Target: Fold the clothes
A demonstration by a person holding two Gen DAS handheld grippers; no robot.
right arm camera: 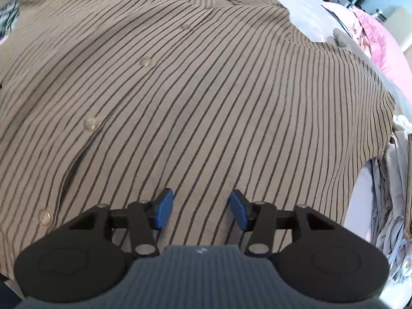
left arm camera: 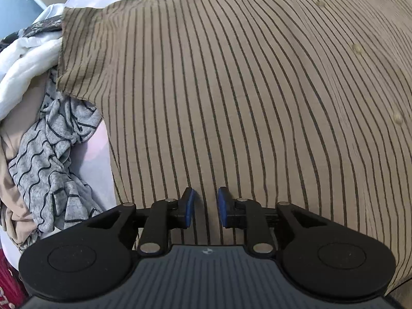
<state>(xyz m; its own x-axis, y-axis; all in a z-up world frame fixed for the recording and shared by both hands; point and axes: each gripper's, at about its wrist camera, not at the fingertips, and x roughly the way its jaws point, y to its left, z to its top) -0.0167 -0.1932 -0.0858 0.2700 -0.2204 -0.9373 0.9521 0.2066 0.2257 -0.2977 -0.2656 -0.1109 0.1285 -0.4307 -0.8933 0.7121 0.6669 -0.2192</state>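
The striped button-up shirt lay spread flat, front side up, right under both tongs and stretching away ahead of them, tan with thin dark lines. The left gripper pointed steeply down at it with its blue pads a narrow gap apart; only flat cloth showed in that gap, nothing pinched, so it was released. To its left, beyond the shirt's short sleeve, sat a heap of loose clothes: a grey garment with wavy black lines and, further ahead, a white one. The shirt's buttons ran in a row off to the right of this gripper.

The right gripper also hung over the shirt, its jaws standing wider, released, with bare striped fabric between them. The button placket ran to its left. To its right, past the shirt's edge, lay a stack of pale folded clothes, and ahead of that a pink garment.
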